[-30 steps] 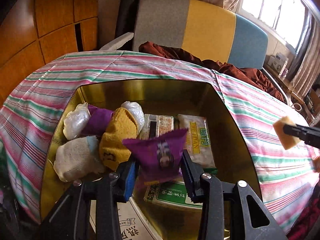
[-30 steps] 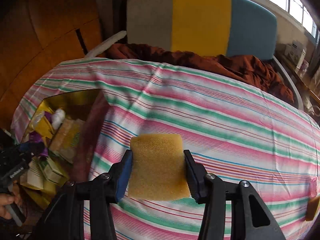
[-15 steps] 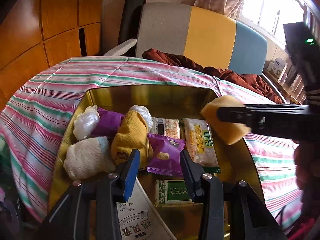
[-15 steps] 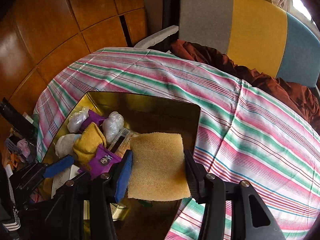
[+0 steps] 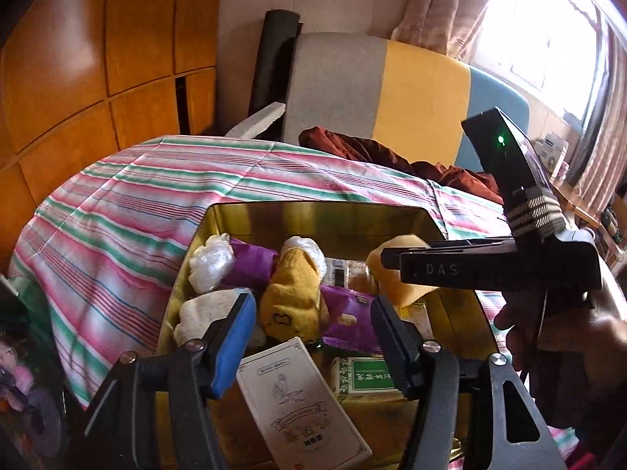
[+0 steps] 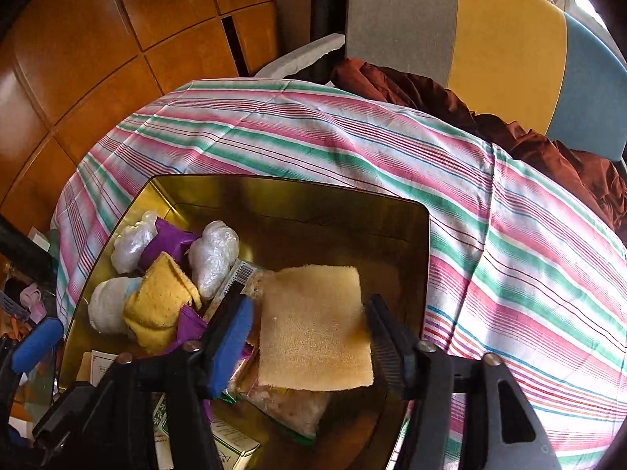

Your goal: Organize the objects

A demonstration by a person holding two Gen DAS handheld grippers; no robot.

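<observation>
Right gripper (image 6: 309, 331) opening, sponge (image 6: 313, 329) between jaws over tin (image 6: 425, 274); left gripper (image 5: 313, 329) opening, empty (purple packet (image 5: 348, 323) below).

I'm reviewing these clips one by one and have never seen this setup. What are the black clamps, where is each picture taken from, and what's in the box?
There is no robot: a person holds a two-finger gripper in each hand, each carrying a fisheye camera that looks along its fingers. The left view shows the left gripper, jaws opening and empty, above a purple snack packet. The right gripper is opening around a yellow sponge that sits between its fingers. Both hang over a gold tin on a striped cloth. It holds a yellow sock, plastic bags and small packets.
</observation>
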